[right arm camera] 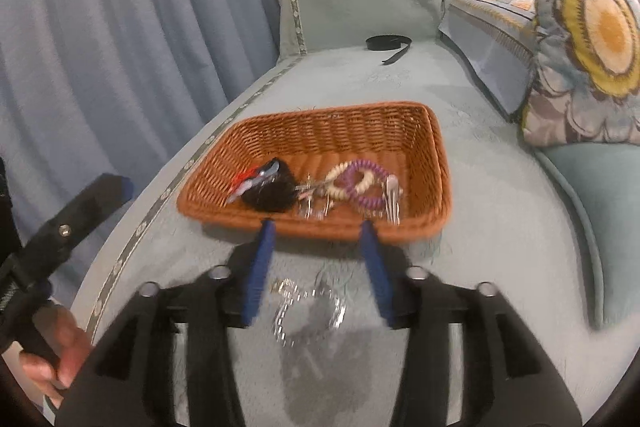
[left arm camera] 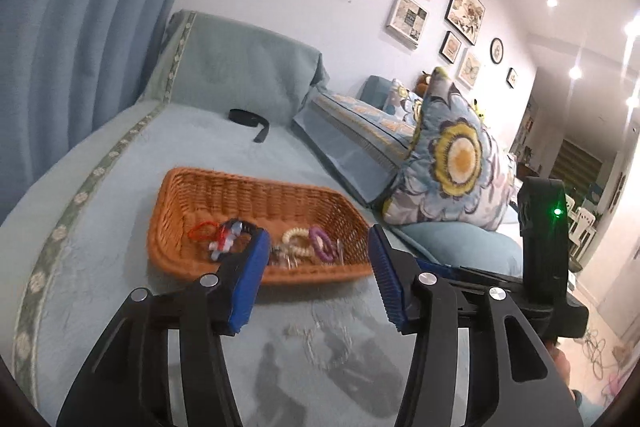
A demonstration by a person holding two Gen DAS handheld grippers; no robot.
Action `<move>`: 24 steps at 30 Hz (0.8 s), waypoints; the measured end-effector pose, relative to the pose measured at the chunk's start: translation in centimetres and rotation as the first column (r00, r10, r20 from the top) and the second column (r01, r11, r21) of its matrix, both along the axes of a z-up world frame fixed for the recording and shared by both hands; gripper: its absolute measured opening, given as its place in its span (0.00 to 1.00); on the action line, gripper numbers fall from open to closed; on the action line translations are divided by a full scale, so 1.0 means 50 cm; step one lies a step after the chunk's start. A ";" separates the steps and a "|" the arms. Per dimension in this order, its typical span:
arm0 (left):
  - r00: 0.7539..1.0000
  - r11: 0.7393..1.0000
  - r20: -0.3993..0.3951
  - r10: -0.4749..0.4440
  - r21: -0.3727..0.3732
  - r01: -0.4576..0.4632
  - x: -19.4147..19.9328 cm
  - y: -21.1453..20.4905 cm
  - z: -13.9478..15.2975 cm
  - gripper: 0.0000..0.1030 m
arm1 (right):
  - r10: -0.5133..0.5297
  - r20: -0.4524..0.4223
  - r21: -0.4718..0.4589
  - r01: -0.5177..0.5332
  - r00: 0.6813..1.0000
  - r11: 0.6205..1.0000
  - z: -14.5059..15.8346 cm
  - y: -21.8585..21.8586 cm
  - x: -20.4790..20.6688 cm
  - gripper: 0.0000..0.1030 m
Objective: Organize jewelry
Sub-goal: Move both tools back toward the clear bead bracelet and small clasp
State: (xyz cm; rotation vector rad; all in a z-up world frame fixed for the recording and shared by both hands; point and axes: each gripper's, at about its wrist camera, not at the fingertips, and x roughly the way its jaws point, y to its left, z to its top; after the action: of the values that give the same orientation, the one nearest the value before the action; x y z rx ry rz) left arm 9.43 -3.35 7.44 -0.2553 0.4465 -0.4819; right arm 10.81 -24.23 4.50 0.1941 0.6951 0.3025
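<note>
An orange wicker basket (right arm camera: 400,123) sits on the pale blue sofa seat; it also shows in the left wrist view (left arm camera: 224,187). It holds a purple coil band (right arm camera: 370,187), a cream coil band (right arm camera: 338,183), a black scrunchie (right arm camera: 272,193), silver hair clips (right arm camera: 392,199) and red and blue pieces (left arm camera: 224,235). A silver chain necklace (right arm camera: 308,307) lies on the seat in front of the basket, between the fingers of my right gripper (right arm camera: 318,267), which is open and empty. My left gripper (left arm camera: 318,267) is open and empty just before the basket.
A black strap (right arm camera: 386,45) lies at the far end of the seat. A flowered pillow (right arm camera: 588,35) and a striped cushion (right arm camera: 492,27) lean at the right. Blue curtains (right arm camera: 120,27) hang on the left. The seat edge drops off at the left.
</note>
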 end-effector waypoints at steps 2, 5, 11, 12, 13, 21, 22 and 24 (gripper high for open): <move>1.000 1.000 -0.016 0.009 -0.004 -0.009 -0.022 0.009 -0.010 0.48 | 0.005 -0.003 0.002 -0.005 1.000 1.000 -0.010 0.007 -0.024 0.47; 0.999 1.000 -0.050 0.020 -0.016 -0.021 -0.045 0.021 -0.038 0.48 | 0.011 -0.013 -0.010 -0.011 1.000 1.000 -0.029 0.023 -0.044 0.47; 0.994 0.999 -0.098 0.047 0.010 -0.046 -0.034 0.026 -0.111 0.48 | -0.008 -0.017 -0.042 0.007 1.000 0.999 -0.087 0.047 -0.040 0.47; 0.992 0.999 -0.115 0.052 0.018 -0.050 -0.025 0.026 -0.125 0.48 | -0.015 -0.020 -0.045 0.014 1.000 0.999 -0.097 0.048 -0.035 0.47; 0.990 0.999 -0.133 0.049 0.022 -0.047 -0.017 0.026 -0.136 0.48 | -0.019 -0.025 -0.046 0.018 1.000 0.999 -0.108 0.047 -0.030 0.47; 0.980 0.998 -0.189 0.063 0.005 -0.063 0.028 0.030 -0.170 0.48 | -0.042 -0.078 -0.050 0.038 0.996 0.998 -0.139 0.045 -0.009 0.46; 0.980 0.998 -0.191 0.060 0.009 -0.059 0.028 0.027 -0.171 0.48 | -0.049 -0.100 -0.051 0.044 0.994 0.998 -0.146 0.045 -0.002 0.46; 0.978 0.998 -0.203 0.054 0.023 -0.050 0.033 0.021 -0.176 0.48 | -0.057 -0.123 -0.049 0.051 0.991 0.997 -0.151 0.044 0.008 0.46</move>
State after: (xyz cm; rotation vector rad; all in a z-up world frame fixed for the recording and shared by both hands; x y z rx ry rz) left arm 11.07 -2.28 -1.37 -0.2999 0.6424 -0.4019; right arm 11.19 -22.04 -3.05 0.1883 0.8179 0.2239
